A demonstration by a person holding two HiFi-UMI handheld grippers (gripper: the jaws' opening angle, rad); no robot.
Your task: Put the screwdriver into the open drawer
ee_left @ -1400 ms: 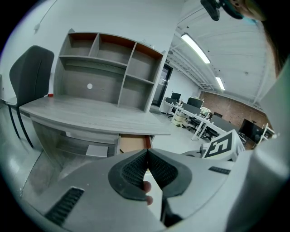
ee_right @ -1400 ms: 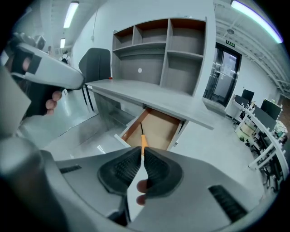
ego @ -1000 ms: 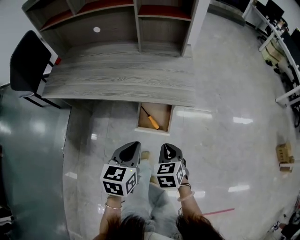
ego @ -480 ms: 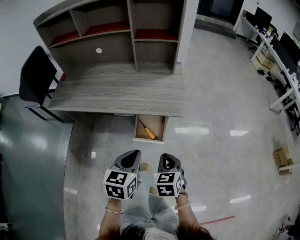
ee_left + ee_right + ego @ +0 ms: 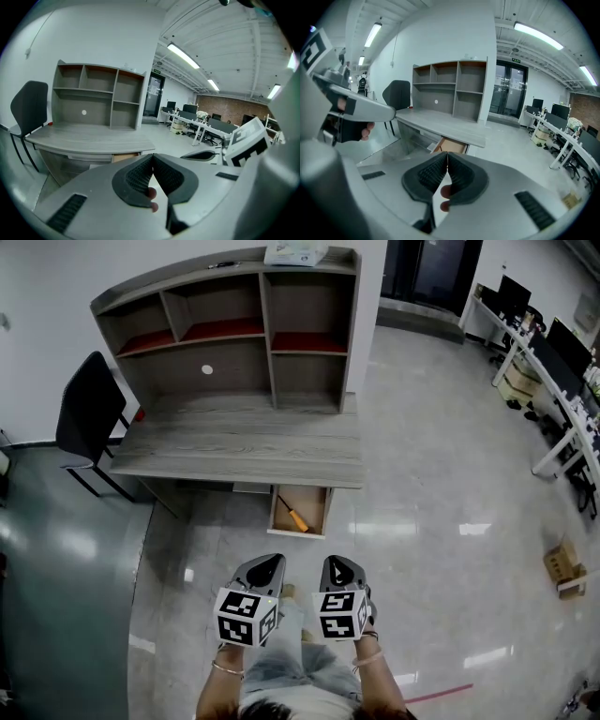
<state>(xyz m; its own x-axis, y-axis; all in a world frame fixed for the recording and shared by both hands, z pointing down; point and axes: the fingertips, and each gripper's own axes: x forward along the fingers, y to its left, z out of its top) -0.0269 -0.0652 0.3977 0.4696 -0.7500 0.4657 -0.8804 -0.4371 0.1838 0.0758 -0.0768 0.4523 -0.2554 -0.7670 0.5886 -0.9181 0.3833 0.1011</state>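
Observation:
The orange-handled screwdriver [image 5: 295, 516] lies slantwise inside the open wooden drawer [image 5: 320, 512] under the grey desk [image 5: 244, 446]. Both grippers hang well back from the desk, over the person's legs. My left gripper [image 5: 269, 563] is shut with nothing between its pads, and its own view shows the jaws [image 5: 152, 165] meeting. My right gripper [image 5: 335, 565] is also shut and empty, its tips [image 5: 446, 161] touching. The drawer's front [image 5: 450, 145] shows beyond the right gripper's jaws; the screwdriver is hidden in both gripper views.
A shelf unit [image 5: 239, 329] stands on the desk's back, with a white box [image 5: 296, 252] on top. A black chair [image 5: 86, 418] sits left of the desk. Office desks [image 5: 553, 362] line the far right. A cardboard box [image 5: 562, 566] lies on the glossy floor at right.
The view has pulled back from the desk: desk and drawer look smaller and farther, more of the shelf top shows. Both grippers stay shut, side by side, slightly lower in the frame.

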